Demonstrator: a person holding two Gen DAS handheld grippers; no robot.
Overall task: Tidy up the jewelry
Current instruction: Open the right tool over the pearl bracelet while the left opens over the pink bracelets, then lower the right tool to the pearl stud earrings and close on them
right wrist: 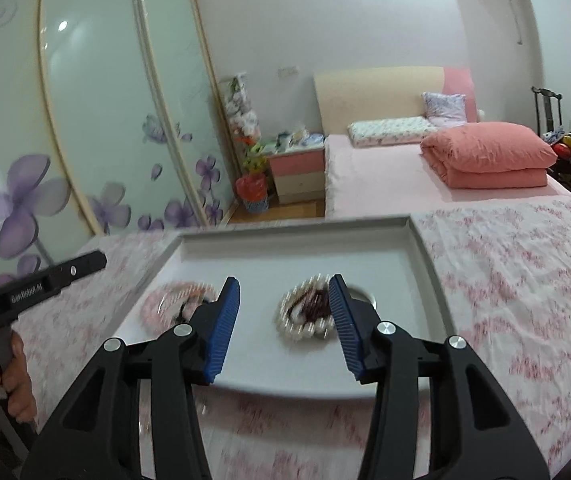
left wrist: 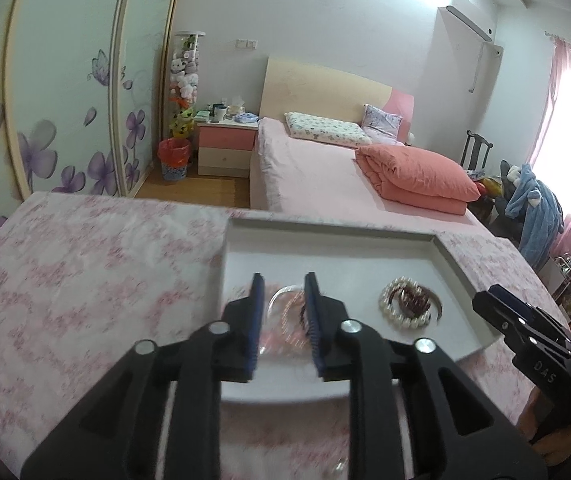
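**Both grippers open over the jewelry tray**

Left wrist view: the left gripper (left wrist: 283, 280) fills the lower centre, its blue-padded jaws narrowly apart and gripping nothing; a blurred pink bead strand (left wrist: 285, 320) lies on the tray beneath the gap. To the right, a pearl bracelet (left wrist: 405, 306) rests on the white tray (left wrist: 325, 232), which sits on a pink floral cloth (left wrist: 85, 272).

Right wrist view: the right gripper (right wrist: 285, 284) stands moderately wide, empty; the pearl bracelet (right wrist: 309, 316) lies between its tips, whether touched I cannot tell. A bed (right wrist: 385, 184) and wardrobe (right wrist: 105, 100) stand behind.
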